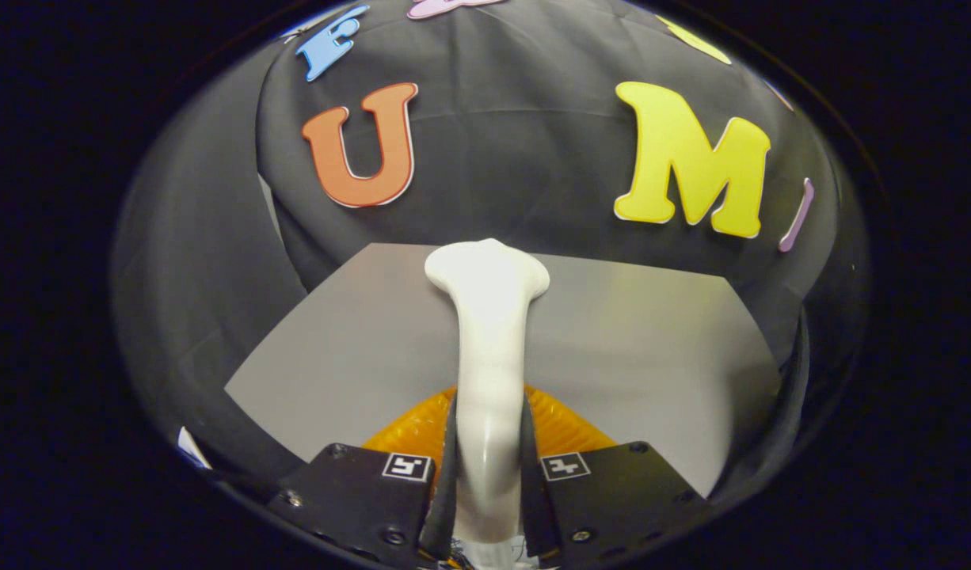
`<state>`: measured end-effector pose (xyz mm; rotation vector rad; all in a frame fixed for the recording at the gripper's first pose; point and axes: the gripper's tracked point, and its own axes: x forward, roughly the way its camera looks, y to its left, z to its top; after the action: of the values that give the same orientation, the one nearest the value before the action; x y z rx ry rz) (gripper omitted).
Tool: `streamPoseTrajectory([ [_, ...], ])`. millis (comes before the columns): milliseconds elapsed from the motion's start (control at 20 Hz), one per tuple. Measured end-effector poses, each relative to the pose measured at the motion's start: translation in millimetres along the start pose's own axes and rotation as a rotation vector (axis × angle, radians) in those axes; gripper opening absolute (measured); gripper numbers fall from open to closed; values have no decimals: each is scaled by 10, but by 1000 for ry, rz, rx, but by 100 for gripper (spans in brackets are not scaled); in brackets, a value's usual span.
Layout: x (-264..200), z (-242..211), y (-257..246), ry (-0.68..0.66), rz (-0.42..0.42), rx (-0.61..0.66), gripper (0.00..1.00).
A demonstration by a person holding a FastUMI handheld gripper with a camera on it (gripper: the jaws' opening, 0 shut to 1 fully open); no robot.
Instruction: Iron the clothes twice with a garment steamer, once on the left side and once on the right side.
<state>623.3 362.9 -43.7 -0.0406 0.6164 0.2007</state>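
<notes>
A white garment steamer (pixel 489 340) stands up between my fingers, its narrow handle running forward to a wider head beyond them. My gripper (pixel 489 467) is shut on the steamer's handle, both fingers pressing its sides. Under and behind the handle, just ahead of the fingers, lies an orange ribbed piece of clothing (pixel 561 423); most of it is hidden by the gripper body and the steamer. It rests on a grey table top (pixel 652 340).
The grey table top spreads out to both sides of the steamer and ends at the black cloth wall (pixel 517 158) beyond. A small white scrap (pixel 191 447) shows by the table's near left corner.
</notes>
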Motion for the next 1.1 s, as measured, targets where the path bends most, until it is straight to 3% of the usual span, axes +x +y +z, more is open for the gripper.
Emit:
streamPoseTrajectory([
  [300,-171,29,-24,-57,49,31,34],
  [500,-766,16,-161,-168,89,24,33],
  [950,-2798,-404,-589,-359,214,96,33],
  [1100,-3505,-615,-877,-412,206,122,33],
])
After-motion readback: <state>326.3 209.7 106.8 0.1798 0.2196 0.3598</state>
